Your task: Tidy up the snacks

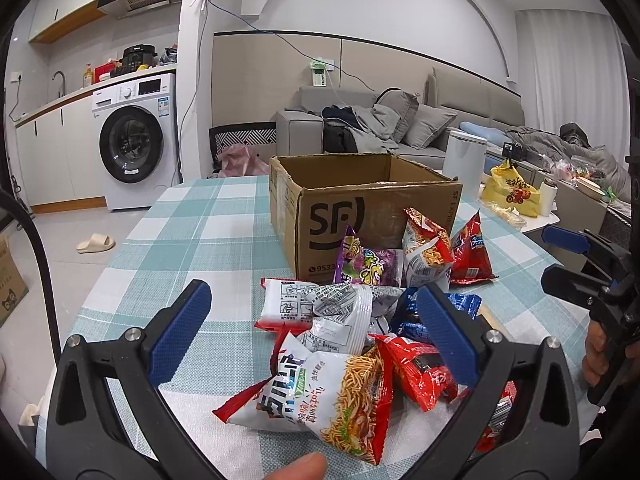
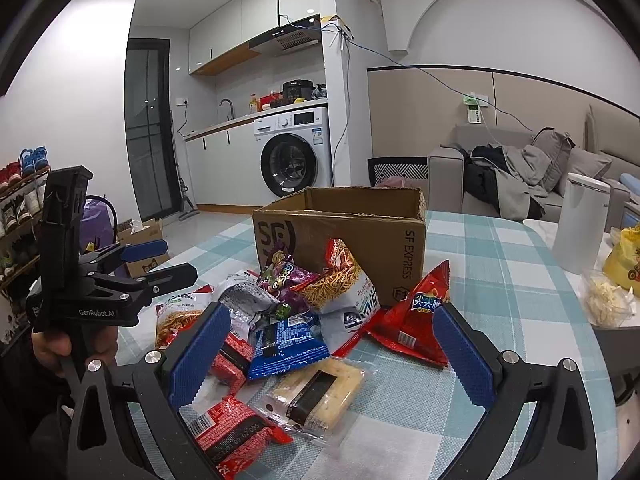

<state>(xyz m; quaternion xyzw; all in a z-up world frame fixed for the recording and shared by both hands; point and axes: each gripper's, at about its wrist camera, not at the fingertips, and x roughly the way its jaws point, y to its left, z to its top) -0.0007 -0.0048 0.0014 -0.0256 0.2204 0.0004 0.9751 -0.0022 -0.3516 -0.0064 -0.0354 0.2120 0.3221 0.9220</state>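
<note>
A pile of snack packets lies on the checked tablecloth in front of an open cardboard box [image 1: 360, 208], which also shows in the right wrist view [image 2: 360, 236]. My left gripper [image 1: 316, 316] is open and empty, its jaws wide above a white noodle-snack packet [image 1: 332, 396]. My right gripper [image 2: 332, 344] is open and empty above a blue packet [image 2: 286, 340] and a clear cracker packet [image 2: 320, 392]. A red triangular packet [image 2: 412, 316] lies by the box. Each gripper shows in the other's view: the right gripper [image 1: 560, 260], the left gripper [image 2: 160, 260].
A white cylindrical appliance [image 2: 580, 220] and a yellow bag [image 1: 512, 188] stand on a side table at the right. A sofa with clothes [image 1: 372, 120] is behind the table. A washing machine [image 1: 136, 140] stands at the back left.
</note>
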